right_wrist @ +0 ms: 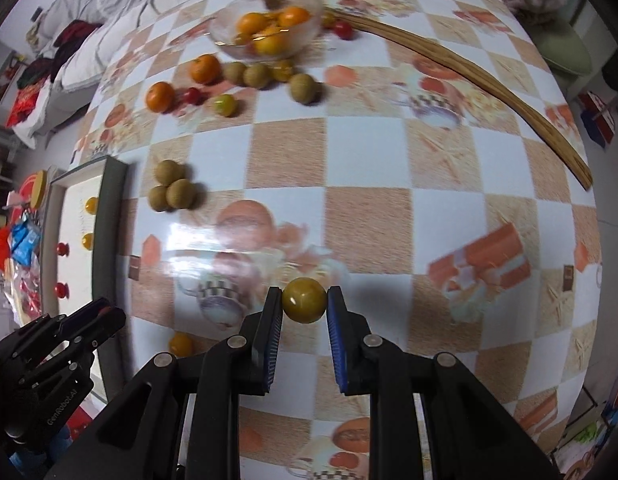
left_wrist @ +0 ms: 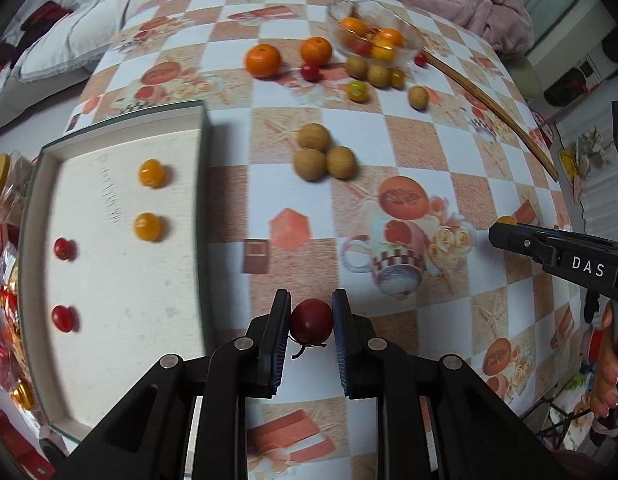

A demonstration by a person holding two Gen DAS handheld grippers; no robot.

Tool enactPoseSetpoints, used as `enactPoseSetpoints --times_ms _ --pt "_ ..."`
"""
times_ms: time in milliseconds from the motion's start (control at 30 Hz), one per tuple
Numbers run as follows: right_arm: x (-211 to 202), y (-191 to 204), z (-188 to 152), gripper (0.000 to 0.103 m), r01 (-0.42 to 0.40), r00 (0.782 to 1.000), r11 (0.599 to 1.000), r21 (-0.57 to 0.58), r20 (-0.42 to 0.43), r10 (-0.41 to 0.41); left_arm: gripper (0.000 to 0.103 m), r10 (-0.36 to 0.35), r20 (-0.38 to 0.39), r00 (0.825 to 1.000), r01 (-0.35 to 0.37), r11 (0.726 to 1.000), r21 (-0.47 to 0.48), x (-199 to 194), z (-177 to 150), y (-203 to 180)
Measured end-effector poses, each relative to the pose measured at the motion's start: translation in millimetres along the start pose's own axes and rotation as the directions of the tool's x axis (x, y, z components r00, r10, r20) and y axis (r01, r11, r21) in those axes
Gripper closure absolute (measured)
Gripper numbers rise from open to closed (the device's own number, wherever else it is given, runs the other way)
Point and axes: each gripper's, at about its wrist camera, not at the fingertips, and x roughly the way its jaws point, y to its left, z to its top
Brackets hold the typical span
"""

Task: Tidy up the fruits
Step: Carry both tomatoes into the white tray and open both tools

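The left gripper (left_wrist: 311,322) is clenched on a dark red cherry tomato with a green stem (left_wrist: 311,320), its two blue-padded black fingers pressing the fruit from either side above the checkered orange-and-white tablecloth printed with fruit and teacups (left_wrist: 429,140). The right gripper (right_wrist: 304,300) likewise grasps a round yellow-green cherry tomato (right_wrist: 304,300) between its pads, held over the same cloth; in the left wrist view this gripper shows at the right edge as a black bar. Just left of the left gripper lies a shallow white tray with a dark green rim (left_wrist: 109,280), holding two red cherry tomatoes (left_wrist: 64,249) near its left side and two yellow-orange cherry tomatoes (left_wrist: 151,173) further in, all apart from one another. Ahead, in the middle of the table, three tan round longans (left_wrist: 324,157) sit touching in a cluster. Further off, two orange tangerines (left_wrist: 263,60) stand side by side with a small red tomato (left_wrist: 310,72) near them, and more tan longans (left_wrist: 367,71) and a greenish-yellow tomato (left_wrist: 357,90) lie just in front of a clear glass bowl (left_wrist: 413,38) that contains orange and red fruit. A long curved wooden stick (left_wrist: 497,112) runs along the table's right side from the bowl. In the right wrist view one small orange tomato (right_wrist: 181,344) rests on the cloth beside the tray's rim.
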Motion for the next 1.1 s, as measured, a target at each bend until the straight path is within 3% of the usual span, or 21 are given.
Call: enactPoseSetpoints --times_ms 467,800,1100 --pt "14.9 121.6 13.3 0.078 -0.052 0.999 0.976 -0.213 -0.027 0.047 0.080 0.069 0.037 0.997 -0.060 0.980 -0.188 -19.9 -25.1 97.9" --pt "42.1 220.4 14.7 0.078 -0.126 0.991 0.921 -0.369 -0.092 0.099 0.080 0.147 0.003 0.989 -0.139 0.942 -0.305 -17.3 -55.8 162.5" --pt "79.6 260.1 8.2 0.078 -0.117 0.987 0.885 -0.450 -0.150 0.054 0.080 0.197 -0.034 0.980 -0.197 0.919 -0.341 -5.2 -71.4 188.8"
